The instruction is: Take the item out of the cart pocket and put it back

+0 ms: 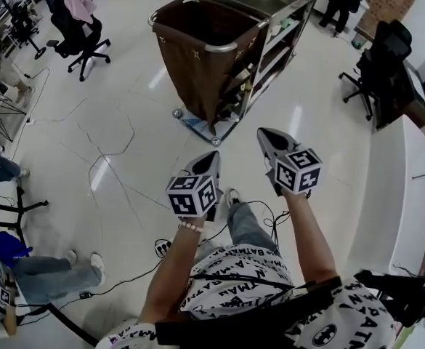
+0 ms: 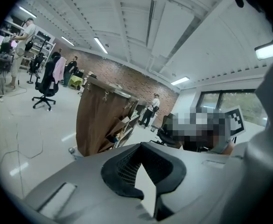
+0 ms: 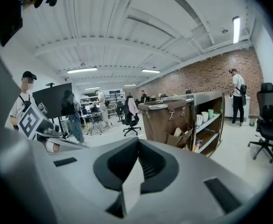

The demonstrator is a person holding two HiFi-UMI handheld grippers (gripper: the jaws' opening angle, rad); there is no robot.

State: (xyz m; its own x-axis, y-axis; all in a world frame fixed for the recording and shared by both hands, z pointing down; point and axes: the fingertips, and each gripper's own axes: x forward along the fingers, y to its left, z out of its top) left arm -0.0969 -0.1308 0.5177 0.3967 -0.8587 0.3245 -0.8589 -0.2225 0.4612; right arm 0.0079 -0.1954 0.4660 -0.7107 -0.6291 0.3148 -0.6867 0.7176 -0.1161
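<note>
Progress: nil. My left gripper (image 1: 212, 157) and right gripper (image 1: 264, 133) hold their fingers (image 1: 206, 169) closed on nothing; cart (image 1: 197, 64), upper centre, is well apart, its pocket not yet reached.

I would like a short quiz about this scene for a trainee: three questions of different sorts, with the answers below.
1. Fill in: the jaws of the left gripper and of the right gripper are both ____.
2. True or false: the right gripper holds an item from the cart.
3. Choose one: the cart's brown bag is A) ahead of the person, apart from both grippers; B) touched by the left gripper; C) held in the right gripper.

Key: 1 shut, with nothing between them; 2 false; 3 A.
</note>
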